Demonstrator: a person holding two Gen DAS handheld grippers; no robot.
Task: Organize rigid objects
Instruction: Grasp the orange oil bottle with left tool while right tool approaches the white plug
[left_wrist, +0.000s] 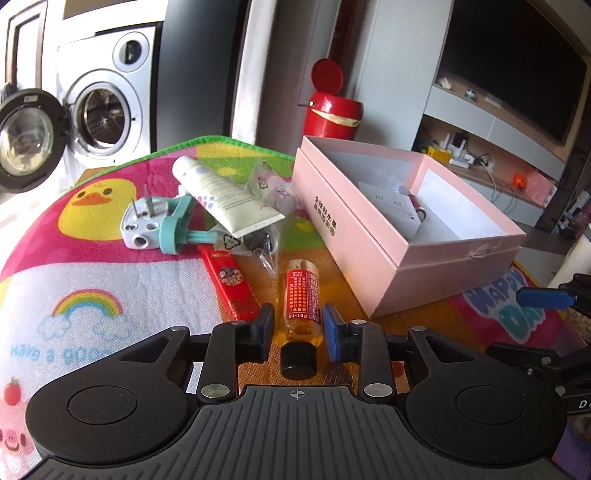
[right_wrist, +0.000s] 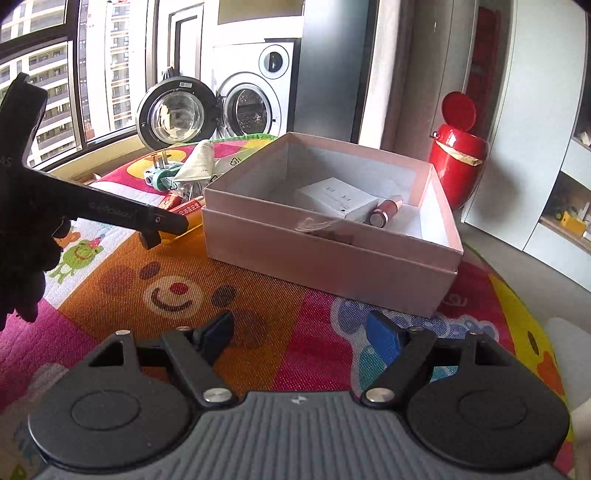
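On the patterned play mat (left_wrist: 110, 280), a small amber bottle (left_wrist: 301, 295) with a red label and black cap lies flat, cap toward the camera. The left gripper (left_wrist: 298, 325) straddles it: jaws narrowed, one pad on each side of the bottle's lower body. A thin gap seems to show on the black-pad side; cannot tell whether the pads press the glass. The bottle rests on the mat, not lifted.

Just beyond the bottle: a flat red packet (left_wrist: 229, 280). Behind that a heap — a white tube (left_wrist: 225, 195) lying across a teal-and-white plug adapter (left_wrist: 151, 225) and clear plastic bags (left_wrist: 266, 184).

To the right of the bottle, near but apart, stands an open pink box (left_wrist: 369, 236). Inside it: a white carton (right_wrist: 336, 199) and a pink metallic cylinder (right_wrist: 386, 213) touching the carton's side.

The right gripper (right_wrist: 301, 338) hovers over bare mat in front of the box, jaws wide apart, nothing between them.

Background: a washing machine (right_wrist: 251, 99) with its door swung open, and a red bin (right_wrist: 460, 162) with its lid up.
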